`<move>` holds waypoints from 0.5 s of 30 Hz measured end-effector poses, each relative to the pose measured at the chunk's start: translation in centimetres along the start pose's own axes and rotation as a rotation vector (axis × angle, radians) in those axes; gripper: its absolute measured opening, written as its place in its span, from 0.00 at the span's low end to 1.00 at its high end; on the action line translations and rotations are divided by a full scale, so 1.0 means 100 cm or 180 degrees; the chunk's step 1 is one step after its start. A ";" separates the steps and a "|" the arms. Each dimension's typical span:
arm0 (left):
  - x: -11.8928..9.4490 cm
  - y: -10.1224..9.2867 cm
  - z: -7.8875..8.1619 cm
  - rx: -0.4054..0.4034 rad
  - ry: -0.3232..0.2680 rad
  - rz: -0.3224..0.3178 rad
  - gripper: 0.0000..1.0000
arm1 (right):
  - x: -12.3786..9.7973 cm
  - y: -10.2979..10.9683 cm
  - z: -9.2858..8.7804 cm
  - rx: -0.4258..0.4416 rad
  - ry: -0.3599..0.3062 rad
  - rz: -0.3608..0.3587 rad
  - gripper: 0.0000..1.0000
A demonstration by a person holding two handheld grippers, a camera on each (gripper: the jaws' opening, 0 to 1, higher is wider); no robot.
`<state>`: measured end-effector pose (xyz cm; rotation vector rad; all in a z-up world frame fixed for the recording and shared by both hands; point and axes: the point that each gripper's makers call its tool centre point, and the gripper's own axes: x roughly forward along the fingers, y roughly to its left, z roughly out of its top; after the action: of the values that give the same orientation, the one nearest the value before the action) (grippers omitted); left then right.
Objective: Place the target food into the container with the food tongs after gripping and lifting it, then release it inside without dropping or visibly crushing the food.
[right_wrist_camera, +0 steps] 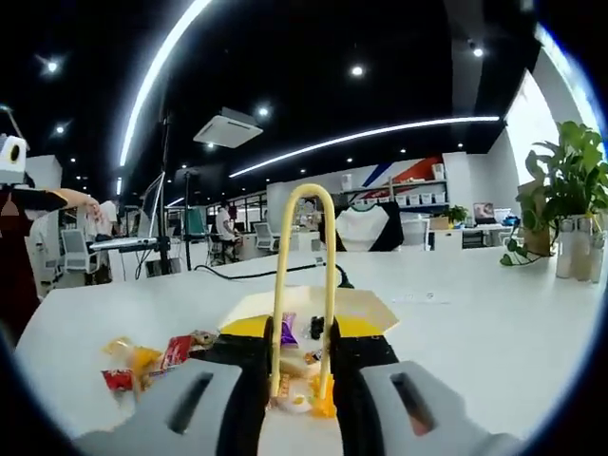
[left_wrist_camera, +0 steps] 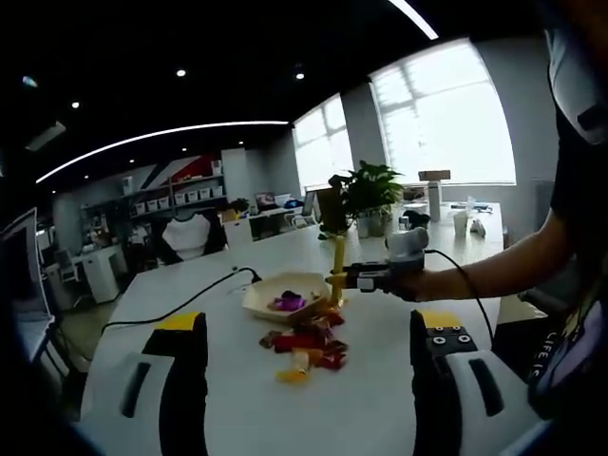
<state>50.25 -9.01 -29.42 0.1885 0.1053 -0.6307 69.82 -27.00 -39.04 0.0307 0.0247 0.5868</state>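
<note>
My right hand-held gripper (right_wrist_camera: pixel 302 399) is clenched on the yellow food tongs (right_wrist_camera: pixel 303 285), whose loop end stands upright between its jaws, the tips pointing down. In the left gripper view I see this same right hand-held gripper (left_wrist_camera: pixel 344 279) from the side, held by the person's hand (left_wrist_camera: pixel 418 282), with the tongs (left_wrist_camera: pixel 338 271) hanging over the edge of the container (left_wrist_camera: pixel 275 302). My left hand-held gripper (left_wrist_camera: pixel 313 380) is released, its jaws wide apart, grasping nothing, and it hovers above the white surface (left_wrist_camera: pixel 237 408).

The container is a pale shallow tray on the surface, with some purple thing already inside. The target food is, I judge, among the wrapped snacks (left_wrist_camera: pixel 306 347), a small heap of red, yellow and orange pieces lying just beside the container on the surface.

What could go wrong: I cannot tell whether the tong tips hold a snack now. If the grip is too light, a smooth wrapper may slip out before the container; if too strong, the food may be crushed.

The left gripper view gives the whole arrangement from outside. The right gripper view shows the tong tips near something orange (right_wrist_camera: pixel 323 404), and more snacks (right_wrist_camera: pixel 142 361) at its left.
</note>
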 end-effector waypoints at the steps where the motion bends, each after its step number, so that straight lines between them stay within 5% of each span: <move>1: 0.000 0.000 0.000 -0.0001 -0.0002 0.0001 0.93 | -0.001 0.000 0.000 0.0006 0.0018 -0.0002 0.19; 15: -0.002 -0.001 -0.001 0.0003 -0.0007 0.0010 0.93 | -0.019 0.008 -0.003 -0.0070 0.0297 -0.0064 0.18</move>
<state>50.00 -8.93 -29.46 0.1890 0.1026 -0.6279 67.82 -27.39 -39.25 -0.0182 0.1092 0.5679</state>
